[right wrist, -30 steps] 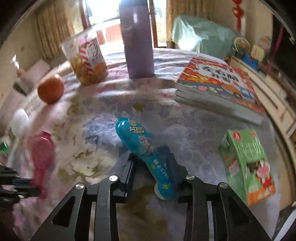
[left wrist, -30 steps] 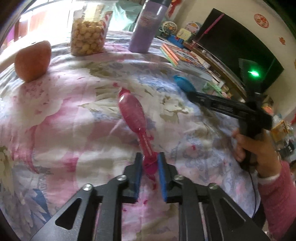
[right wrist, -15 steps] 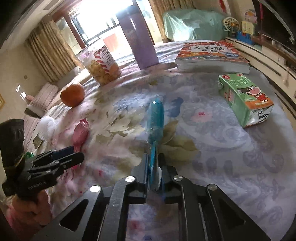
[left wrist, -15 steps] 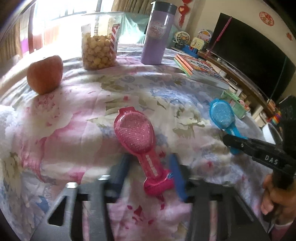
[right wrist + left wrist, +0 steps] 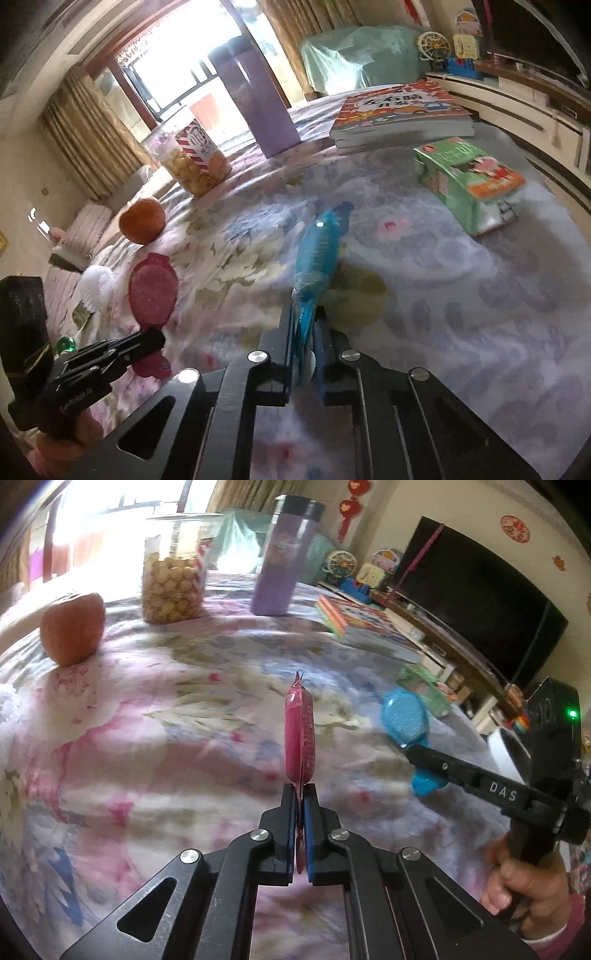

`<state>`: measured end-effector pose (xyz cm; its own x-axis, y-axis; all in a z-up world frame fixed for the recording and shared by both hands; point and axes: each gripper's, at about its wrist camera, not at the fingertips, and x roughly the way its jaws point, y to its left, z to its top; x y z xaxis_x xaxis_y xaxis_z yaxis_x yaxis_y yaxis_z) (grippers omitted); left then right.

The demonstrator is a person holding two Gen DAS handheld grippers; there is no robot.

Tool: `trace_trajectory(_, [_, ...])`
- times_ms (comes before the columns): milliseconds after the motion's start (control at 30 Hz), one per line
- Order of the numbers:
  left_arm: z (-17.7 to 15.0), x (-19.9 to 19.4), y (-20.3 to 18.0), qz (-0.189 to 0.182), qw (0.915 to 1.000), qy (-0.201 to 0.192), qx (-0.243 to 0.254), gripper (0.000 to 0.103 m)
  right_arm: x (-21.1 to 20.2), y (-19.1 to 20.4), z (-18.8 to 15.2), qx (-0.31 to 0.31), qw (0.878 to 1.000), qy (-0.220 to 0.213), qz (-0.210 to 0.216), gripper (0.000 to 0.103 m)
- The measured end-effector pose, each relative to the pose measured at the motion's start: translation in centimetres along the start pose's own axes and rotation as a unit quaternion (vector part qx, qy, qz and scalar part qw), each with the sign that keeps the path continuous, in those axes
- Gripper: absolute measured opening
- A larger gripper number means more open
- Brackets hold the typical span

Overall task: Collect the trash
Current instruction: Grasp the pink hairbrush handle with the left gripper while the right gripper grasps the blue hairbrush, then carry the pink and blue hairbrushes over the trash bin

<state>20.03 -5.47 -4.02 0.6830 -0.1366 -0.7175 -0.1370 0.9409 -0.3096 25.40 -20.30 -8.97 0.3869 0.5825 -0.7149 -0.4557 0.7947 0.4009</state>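
My left gripper point(image 5: 300, 794) is shut on the narrow end of a pink snack pouch point(image 5: 299, 734) and holds it edge-on above the flowered tablecloth point(image 5: 166, 716). My right gripper point(image 5: 306, 317) is shut on a blue snack pouch point(image 5: 319, 251), also lifted off the cloth. In the left wrist view the blue pouch point(image 5: 404, 718) sticks out of the right gripper point(image 5: 417, 755). In the right wrist view the pink pouch point(image 5: 152, 295) hangs from the left gripper point(image 5: 155, 338) at the lower left.
On the table stand an apple point(image 5: 72, 627), a jar of round snacks point(image 5: 171, 587), a purple tumbler point(image 5: 280, 561), stacked books point(image 5: 399, 114) and a green drink carton point(image 5: 469, 181). A white fluffy thing point(image 5: 96, 284) lies at the left edge.
Both grippers closed on their pouches and lifted them off the cloth. The pink pouch turned from flat to edge-on in the left gripper. Both hands drew back and up.
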Motion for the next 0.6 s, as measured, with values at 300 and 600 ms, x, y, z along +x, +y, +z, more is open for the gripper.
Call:
trace_trajectory(300, [-1.3,-0.5,-3.1,-0.041,0.9989,0.009,0.022,0.002,-4.7,-0.8,-3.6,0.02,1.0,-0.021,0.006,0.004])
trace_trajectory(600, [-2.1,-0.6,-6.6,-0.068,0.9962,0.02,0.049,0.002,-9.0,-2.7,-6.1,0.054,0.997,-0.049,-0.001,0.004])
